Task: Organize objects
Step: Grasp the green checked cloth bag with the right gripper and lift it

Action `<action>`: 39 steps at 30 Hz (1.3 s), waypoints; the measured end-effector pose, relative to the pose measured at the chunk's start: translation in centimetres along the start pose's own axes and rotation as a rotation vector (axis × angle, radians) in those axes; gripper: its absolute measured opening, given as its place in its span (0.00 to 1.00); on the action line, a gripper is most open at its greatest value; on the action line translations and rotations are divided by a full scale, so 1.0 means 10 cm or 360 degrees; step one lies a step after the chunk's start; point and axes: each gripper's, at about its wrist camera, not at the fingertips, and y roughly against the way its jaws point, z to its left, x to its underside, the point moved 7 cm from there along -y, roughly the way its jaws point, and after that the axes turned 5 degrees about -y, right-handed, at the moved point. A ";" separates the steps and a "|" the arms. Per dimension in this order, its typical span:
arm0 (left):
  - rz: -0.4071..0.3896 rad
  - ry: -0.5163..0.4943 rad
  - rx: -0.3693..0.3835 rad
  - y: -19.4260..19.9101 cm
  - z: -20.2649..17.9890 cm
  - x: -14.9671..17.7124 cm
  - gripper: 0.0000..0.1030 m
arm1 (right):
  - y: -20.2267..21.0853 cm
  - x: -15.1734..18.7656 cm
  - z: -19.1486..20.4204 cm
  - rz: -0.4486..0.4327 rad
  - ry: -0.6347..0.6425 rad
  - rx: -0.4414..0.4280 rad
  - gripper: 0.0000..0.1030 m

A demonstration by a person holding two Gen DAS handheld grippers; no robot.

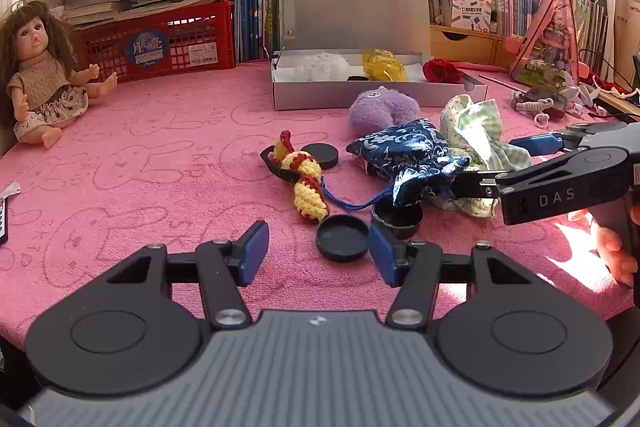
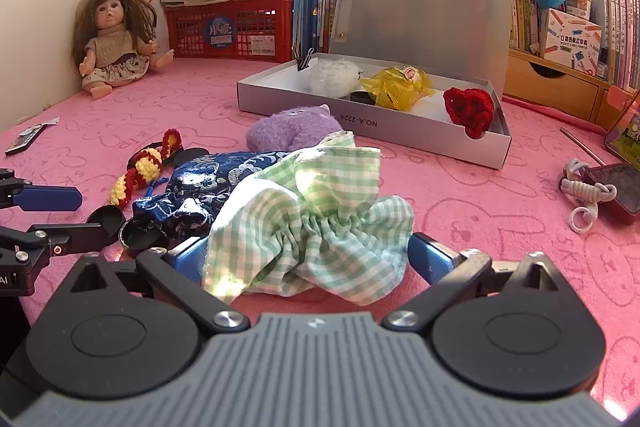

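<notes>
The right gripper (image 2: 308,259) stands wide apart around the crumpled green-checked cloth pouch (image 2: 312,219), not pinching it. The left gripper (image 1: 318,253), marked "DAS" in the right view's neighbour, gapes empty by a round black lid (image 1: 343,237). At 11 o'clock lies the blue brocade pouch (image 2: 200,187); at 12 o'clock, the grey cardboard box (image 2: 400,135) reads "NO.A-222A".

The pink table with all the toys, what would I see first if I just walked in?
Probably the long-haired doll in a knitted dress, sitting in the far left corner of the pink bunny-print tablecloth. Next, the open grey cardboard box at the back, with a red crocheted heart inside. Up close, the green checked drawstring cloth bag lies between the right gripper's open jaws.
</notes>
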 end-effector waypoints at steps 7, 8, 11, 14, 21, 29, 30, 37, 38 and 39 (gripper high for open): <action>0.0004 -0.0014 0.0025 -0.03 -0.08 0.03 0.50 | 0.02 0.01 0.02 -0.0006 0.0002 -0.0022 0.95; 0.0003 -0.0020 0.0023 -0.03 -0.09 0.02 0.50 | 0.03 0.01 0.02 -0.0010 0.0001 -0.0023 0.94; -0.0007 -0.0020 0.0021 -0.02 -0.10 0.01 0.47 | 0.04 0.01 0.03 -0.0027 0.0007 -0.0024 0.93; -0.0022 -0.0025 0.0011 0.00 -0.10 0.00 0.45 | 0.06 0.01 0.04 -0.0053 0.0007 -0.0016 0.91; -0.0013 -0.0055 0.0006 -0.02 -0.13 0.03 0.45 | 0.09 0.01 0.03 -0.0083 -0.0008 -0.0022 0.85; -0.0022 0.0008 -0.0015 -0.04 -0.10 0.03 0.45 | 0.13 0.03 0.03 -0.0121 -0.0029 -0.0039 0.60; -0.0022 0.0005 -0.0016 -0.04 -0.10 0.03 0.45 | 0.13 0.03 0.02 -0.0123 -0.0041 -0.0038 0.57; -0.0017 0.0003 -0.0017 -0.02 -0.11 0.02 0.36 | 0.21 0.05 0.01 -0.0134 -0.0058 -0.0056 0.32; -0.0018 0.0000 -0.0013 -0.01 -0.11 0.02 0.36 | 0.23 0.04 0.01 -0.0143 -0.0048 -0.0044 0.31; -0.0021 -0.0003 -0.0007 -0.01 -0.11 0.01 0.36 | 0.25 0.03 0.00 -0.0151 -0.0042 -0.0031 0.31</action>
